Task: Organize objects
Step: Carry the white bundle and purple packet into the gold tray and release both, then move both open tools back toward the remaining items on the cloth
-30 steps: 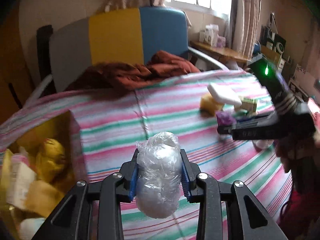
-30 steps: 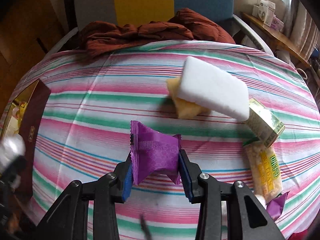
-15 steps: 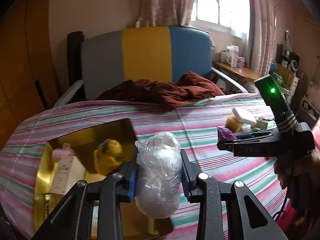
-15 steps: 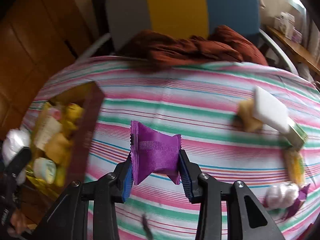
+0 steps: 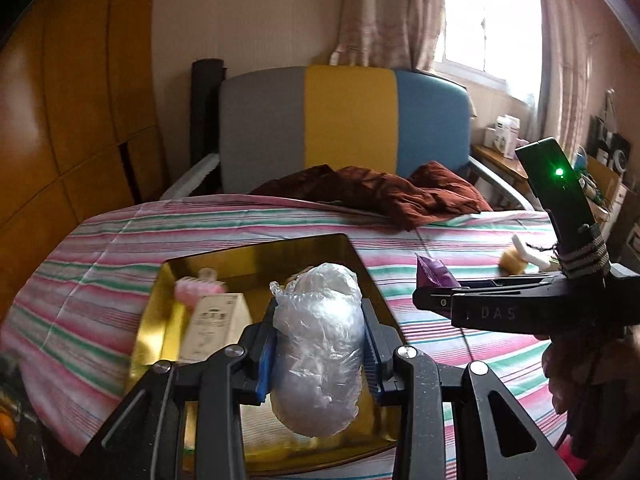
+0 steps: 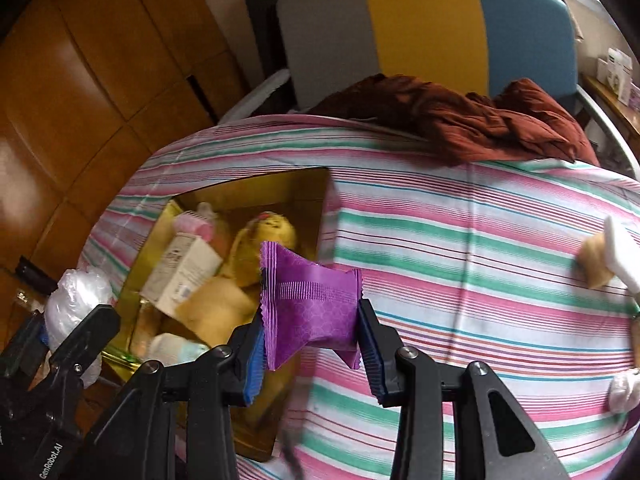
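My left gripper (image 5: 318,354) is shut on a clear crinkled plastic bundle (image 5: 318,344), held above the near part of a gold box (image 5: 256,254) set into the striped cloth. The box holds a white carton (image 5: 214,322), a pink item (image 5: 196,288) and yellow plush pieces (image 6: 266,228). In the right wrist view my right gripper (image 6: 312,346) is shut on a purple sachet (image 6: 310,304), just right of the gold box (image 6: 256,188). From the left wrist view, the right gripper (image 5: 436,292) hovers right of the box with the purple sachet (image 5: 434,274) in it. The left gripper (image 6: 64,332) shows at lower left with the plastic bundle (image 6: 76,300).
A striped tablecloth (image 6: 460,240) covers the table. A dark red cloth (image 5: 372,192) lies at its far edge before a grey, yellow and blue chair (image 5: 348,116). A yellow sponge and white block (image 6: 608,260) sit at right. Wooden panels (image 5: 80,100) stand at left.
Both grippers have carried their loads leftward over the cloth. The gold box, formerly at the left edge, now lies under the left gripper and beside the right one. The sponge and snacks slid off right.
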